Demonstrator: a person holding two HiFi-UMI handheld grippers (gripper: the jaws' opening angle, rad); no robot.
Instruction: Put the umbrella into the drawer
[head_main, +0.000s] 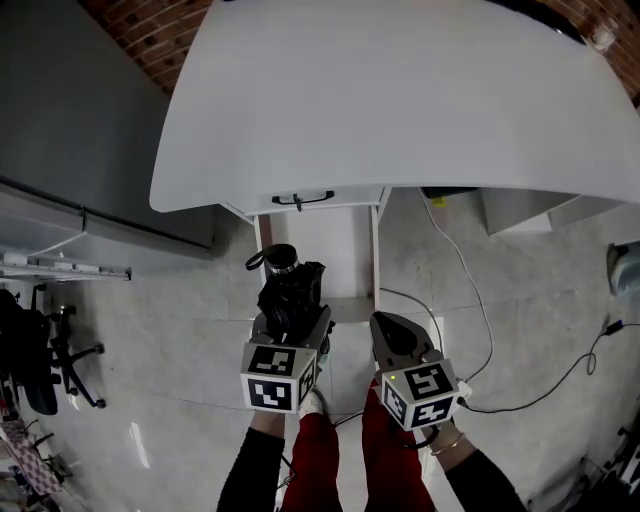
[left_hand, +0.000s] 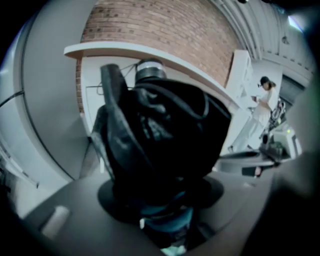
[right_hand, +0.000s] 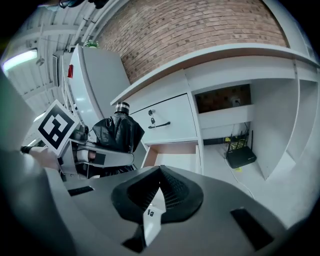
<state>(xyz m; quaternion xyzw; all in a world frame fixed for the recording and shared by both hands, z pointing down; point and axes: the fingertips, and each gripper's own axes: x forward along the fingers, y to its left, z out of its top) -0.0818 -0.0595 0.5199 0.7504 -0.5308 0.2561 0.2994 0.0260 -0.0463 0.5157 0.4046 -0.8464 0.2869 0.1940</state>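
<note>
A folded black umbrella (head_main: 290, 288) with a silver-ringed end is gripped in my left gripper (head_main: 291, 325), whose jaws are shut on it. In the left gripper view the umbrella (left_hand: 165, 140) fills the middle and hides most of the jaws. It hangs in front of the white drawer unit, just short of the open lower drawer (head_main: 376, 250). In the right gripper view that open drawer (right_hand: 175, 156) lies below a closed drawer with a black handle (right_hand: 161, 123), and the umbrella (right_hand: 117, 132) is at the left. My right gripper (head_main: 392, 338) is beside the left one, shut and empty (right_hand: 157, 197).
A white desk top (head_main: 400, 90) overhangs the drawer unit. A tall grey cabinet (head_main: 60, 120) stands at the left, with an office chair (head_main: 45, 355) near it. Cables (head_main: 480, 320) trail over the floor at the right. A router (right_hand: 240, 157) sits under the desk. My legs (head_main: 320, 455) are below.
</note>
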